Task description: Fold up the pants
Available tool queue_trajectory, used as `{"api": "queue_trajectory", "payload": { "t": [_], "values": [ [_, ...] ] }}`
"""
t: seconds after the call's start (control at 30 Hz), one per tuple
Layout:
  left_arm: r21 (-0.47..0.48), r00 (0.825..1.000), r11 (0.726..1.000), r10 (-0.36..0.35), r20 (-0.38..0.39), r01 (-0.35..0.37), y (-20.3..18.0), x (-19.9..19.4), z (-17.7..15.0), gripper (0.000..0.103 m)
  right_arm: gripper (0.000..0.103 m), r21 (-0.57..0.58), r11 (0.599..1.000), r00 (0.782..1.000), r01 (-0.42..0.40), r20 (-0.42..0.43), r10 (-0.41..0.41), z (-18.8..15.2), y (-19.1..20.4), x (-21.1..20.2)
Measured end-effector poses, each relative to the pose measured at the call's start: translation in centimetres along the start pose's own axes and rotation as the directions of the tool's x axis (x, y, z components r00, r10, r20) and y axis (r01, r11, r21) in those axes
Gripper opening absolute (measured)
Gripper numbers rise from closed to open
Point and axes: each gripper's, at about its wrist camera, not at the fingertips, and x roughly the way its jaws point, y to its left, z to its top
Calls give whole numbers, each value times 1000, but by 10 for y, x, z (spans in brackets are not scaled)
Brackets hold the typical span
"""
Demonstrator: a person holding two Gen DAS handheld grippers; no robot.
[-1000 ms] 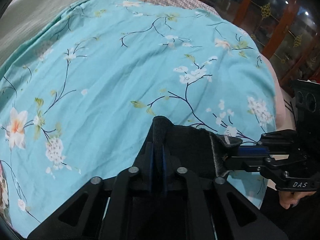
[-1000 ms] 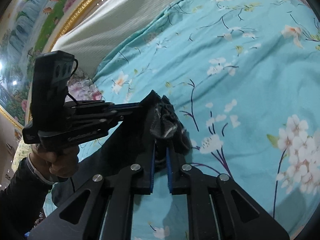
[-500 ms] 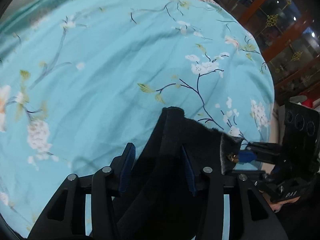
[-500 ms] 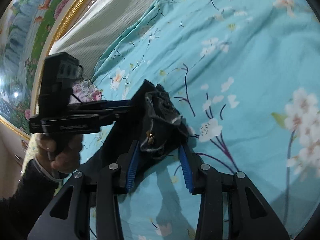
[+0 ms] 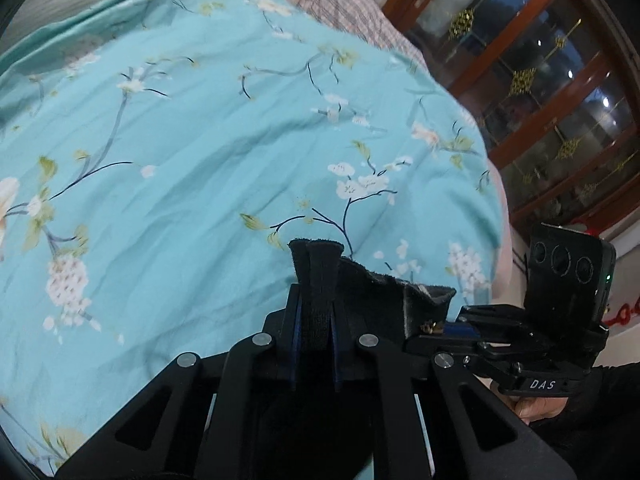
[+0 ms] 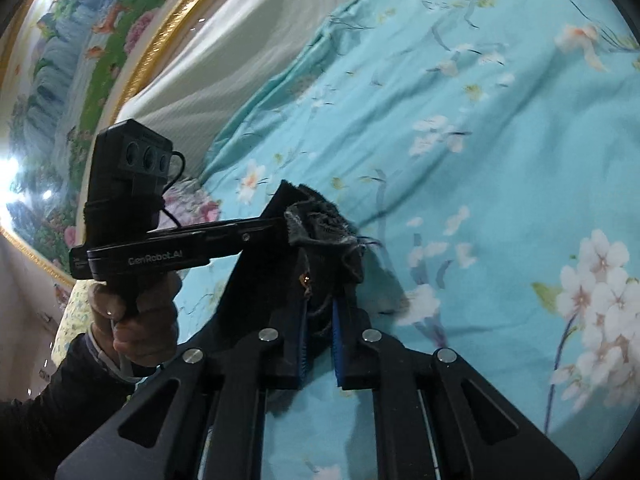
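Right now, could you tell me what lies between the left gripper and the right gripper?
A short span of the black pants, their jaws closing on it from either end: left gripper, right gripper. Both wrist views show it.

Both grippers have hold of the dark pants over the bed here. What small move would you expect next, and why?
Probably a joint lift to let the fabric hang straight. The left gripper and right gripper are closing on bunched edges of the black pants, close together above the floral bedspread, so nothing is spread out yet.
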Motion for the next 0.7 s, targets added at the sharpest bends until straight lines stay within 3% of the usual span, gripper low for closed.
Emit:
{"api": "queue_trajectory", "payload": {
  "t": [0.2, 0.4, 0.7],
  "values": [
    [-28, 993, 1000, -6, 115, 9, -5, -56, -27, 10, 11, -68, 991, 993, -116, -15, 116, -2, 37, -4],
    [-92, 976, 996, 15, 218, 6, 4, -113, -69, 10, 11, -129, 959, 966, -254, -80, 245, -11, 83, 4],
    [-236, 944, 972, 83, 321, -5, 30, -167, -154, 10, 11, -207, 911, 922, -355, -235, 306, -43, 145, 42]
  ]
}}
